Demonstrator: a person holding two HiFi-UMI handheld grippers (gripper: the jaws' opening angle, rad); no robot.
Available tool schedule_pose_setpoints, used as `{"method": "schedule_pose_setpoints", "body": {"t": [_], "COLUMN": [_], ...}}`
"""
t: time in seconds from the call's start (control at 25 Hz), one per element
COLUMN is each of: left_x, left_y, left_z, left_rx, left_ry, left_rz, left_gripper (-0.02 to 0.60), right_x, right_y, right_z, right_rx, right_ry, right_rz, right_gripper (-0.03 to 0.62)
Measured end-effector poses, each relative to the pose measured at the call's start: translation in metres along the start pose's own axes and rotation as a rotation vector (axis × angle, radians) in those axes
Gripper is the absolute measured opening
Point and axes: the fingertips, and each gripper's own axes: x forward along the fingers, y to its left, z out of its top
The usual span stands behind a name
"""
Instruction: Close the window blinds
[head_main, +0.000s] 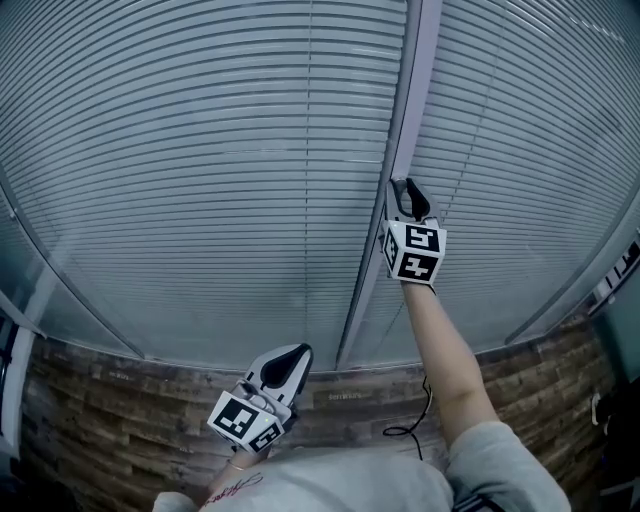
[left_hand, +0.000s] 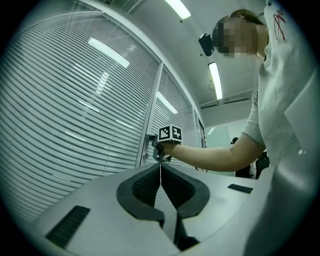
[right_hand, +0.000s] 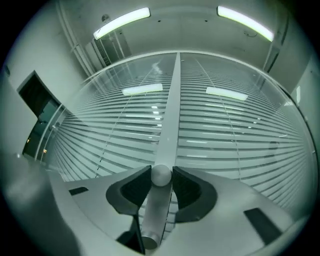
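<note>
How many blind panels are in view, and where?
2. One blind panel left of the vertical frame post; the other right of it. The right gripper grips the knob at that post. More may lie past the edges.

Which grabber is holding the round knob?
The right gripper, up at the window post, grips the knob; the left gripper hangs lower, jaws together, empty.

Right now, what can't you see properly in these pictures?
Head view: the right gripper covers the handle it grips.
Left gripper view: that handle is too small and far away.
Right gripper view: reflected lights glare over parts of the blinds.
Head view: the blinds' top is cut off by the edge.
</note>
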Motion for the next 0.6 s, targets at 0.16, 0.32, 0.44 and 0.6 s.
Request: {"method": "schedule_pose_setpoints", "body": {"t": [0.16, 0.32, 0.44, 0.6], "left_x": [0.000, -0.001, -0.002, -0.001], "left_y": [0.001, 0.003, 0.003, 0.004], "left_z": [0.001, -0.004, -0.005, -0.004], "left_rx": [-0.006, -0.018, -0.023, -0.049], "left_ry": [-0.001, 0.006, 0.007, -0.002], "left_rz": [-0.002, 0.000, -0.003, -0.007], "left_gripper": [0.018, 0.018, 0.018, 0.018], "right_x": [0.000, -0.001, -0.002, -0.003], "right_y": [0.002, 0.007, 0.010, 0.012], "right_z": [0.001, 0.000, 0.002, 0.003], "right_rx": [-0.079, -0.353, -0.541, -0.754], "right_ry": [-0.021, 0.004, 0.002, 0.008], "right_rz": [-0.007, 0.030, 0.063, 0.118], "right_gripper": [0.133, 0.132, 0.130, 0.132]}}
